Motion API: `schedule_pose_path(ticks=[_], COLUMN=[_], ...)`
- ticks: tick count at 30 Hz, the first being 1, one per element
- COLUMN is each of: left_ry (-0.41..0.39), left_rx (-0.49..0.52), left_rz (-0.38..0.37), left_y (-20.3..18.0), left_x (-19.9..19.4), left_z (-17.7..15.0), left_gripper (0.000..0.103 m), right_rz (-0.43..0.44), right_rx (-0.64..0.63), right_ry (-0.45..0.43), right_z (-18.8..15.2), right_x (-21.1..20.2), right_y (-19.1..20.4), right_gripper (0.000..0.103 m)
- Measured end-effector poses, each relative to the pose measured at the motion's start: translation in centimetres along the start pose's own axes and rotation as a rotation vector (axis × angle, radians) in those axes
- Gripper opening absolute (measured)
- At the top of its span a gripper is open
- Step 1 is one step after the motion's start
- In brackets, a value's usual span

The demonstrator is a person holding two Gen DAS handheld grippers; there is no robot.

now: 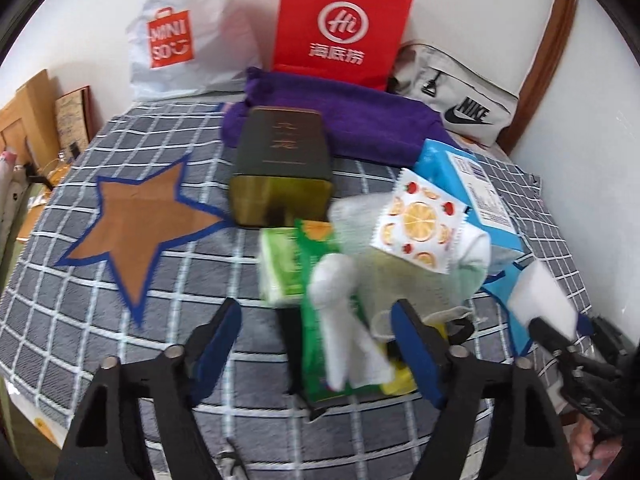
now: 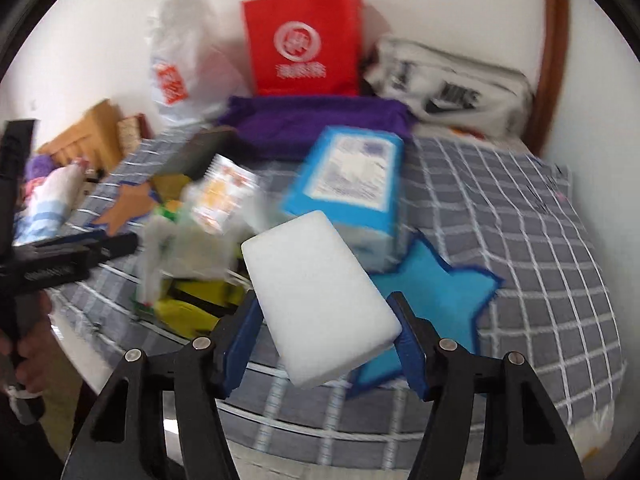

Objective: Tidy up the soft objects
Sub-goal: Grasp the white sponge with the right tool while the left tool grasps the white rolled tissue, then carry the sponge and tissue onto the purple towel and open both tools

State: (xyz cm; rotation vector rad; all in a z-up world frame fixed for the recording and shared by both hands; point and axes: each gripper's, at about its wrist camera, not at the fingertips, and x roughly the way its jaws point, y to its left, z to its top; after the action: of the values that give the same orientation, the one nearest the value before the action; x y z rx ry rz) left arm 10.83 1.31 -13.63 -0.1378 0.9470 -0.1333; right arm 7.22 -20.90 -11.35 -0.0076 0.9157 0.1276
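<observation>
One white sponge (image 2: 320, 300) gripped by right gripper (image 2: 326, 344), left gripper (image 1: 316, 344) parted – one white sock (image 1: 344, 320) between

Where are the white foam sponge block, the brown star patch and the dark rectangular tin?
white foam sponge block (image 2: 316, 300): right wrist view, middle of its top face.
brown star patch (image 1: 138, 226): left wrist view, star's centre.
dark rectangular tin (image 1: 282, 148): left wrist view, lid.
</observation>
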Motion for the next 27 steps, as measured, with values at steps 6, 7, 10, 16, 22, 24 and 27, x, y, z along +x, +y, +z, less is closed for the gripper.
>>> schedule_pose_path(ticks=[6, 7, 10, 16, 22, 24, 27], left_ry=[0.027, 0.031, 0.043, 0.061, 0.045, 0.036, 0.026], left_rx=[0.018, 0.02, 0.025, 0.031, 0.021, 0.001, -0.025], left_rz=[0.039, 0.048, 0.07, 0.079, 0.092, 0.096, 0.106], left_y=[-1.1, -1.3, -1.5, -1.4, -0.9, -0.3, 0.7], left_x=[1.3, 1.5, 1.9, 2.3, 0.7, 0.1, -0.6], left_z=[0.2, 0.2, 0.4, 0.5, 1.3, 1.7, 2.2], left_gripper=[0.057, 0.053, 0.041, 0.02, 0.019, 0.019, 0.019], right_rz=[-0.044, -0.038, -0.034, -0.021, -0.001, 0.007, 0.014], right_rx=[0.065, 0.069, 0.075, 0.072, 0.076, 0.069, 0.061], right_ry=[0.056, 0.062, 0.078, 0.089, 0.064, 0.051, 0.026], right_z=[-1.9, -2.0, -2.3, -2.1, -0.8, -0.2, 0.8], right_x=[1.9, 2.1, 2.8, 3.4, 2.1, 1.5, 0.5], right_y=[-3.2, -3.3, -3.5, -3.7, -3.6, -3.3, -2.8], right_gripper=[0.063, 0.063, 0.063, 0.063, 0.063, 0.063, 0.063])
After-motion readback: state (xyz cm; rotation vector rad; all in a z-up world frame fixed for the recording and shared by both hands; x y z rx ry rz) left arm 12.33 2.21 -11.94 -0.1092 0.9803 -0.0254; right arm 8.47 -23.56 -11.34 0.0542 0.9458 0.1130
